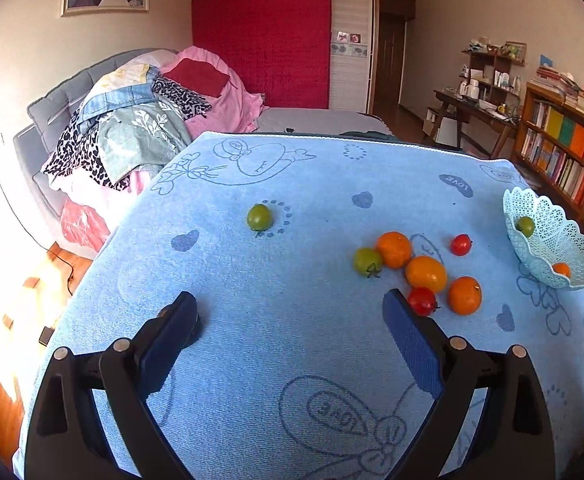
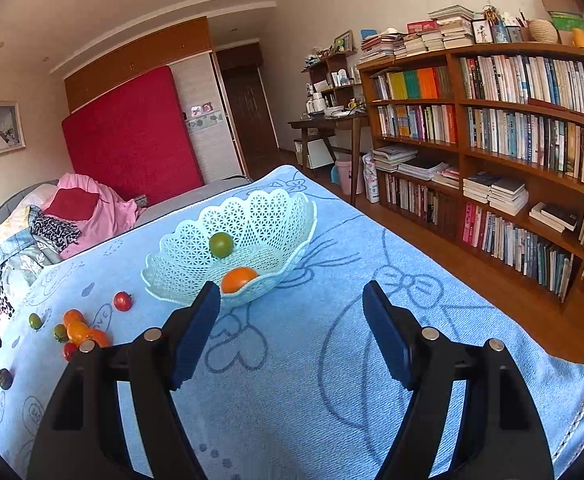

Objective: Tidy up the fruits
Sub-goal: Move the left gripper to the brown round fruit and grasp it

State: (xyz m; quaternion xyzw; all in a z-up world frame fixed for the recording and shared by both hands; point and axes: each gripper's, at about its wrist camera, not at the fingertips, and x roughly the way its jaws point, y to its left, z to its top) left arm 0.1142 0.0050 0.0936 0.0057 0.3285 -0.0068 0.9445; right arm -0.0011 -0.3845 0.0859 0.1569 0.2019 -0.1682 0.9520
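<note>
Left wrist view: the left gripper (image 1: 290, 304) hangs spread and empty above the table (image 1: 292, 360), the loose fruits (image 1: 420, 272) just ahead to its right. The right gripper (image 2: 292, 300), also spread and empty, faces the basket (image 2: 252, 212) holding an orange (image 2: 238, 279) and a green tomato (image 2: 221, 244).

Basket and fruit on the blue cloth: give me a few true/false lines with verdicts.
1. The basket holds a green tomato and an orange. True.
2. The left gripper is shut on a red tomato. False: it is open, with nothing between its fingers.
3. One green tomato lies apart from the fruit cluster. True.
4. The basket is empty. False: two fruits are inside.
5. The right gripper is open and holds nothing. True.
</note>
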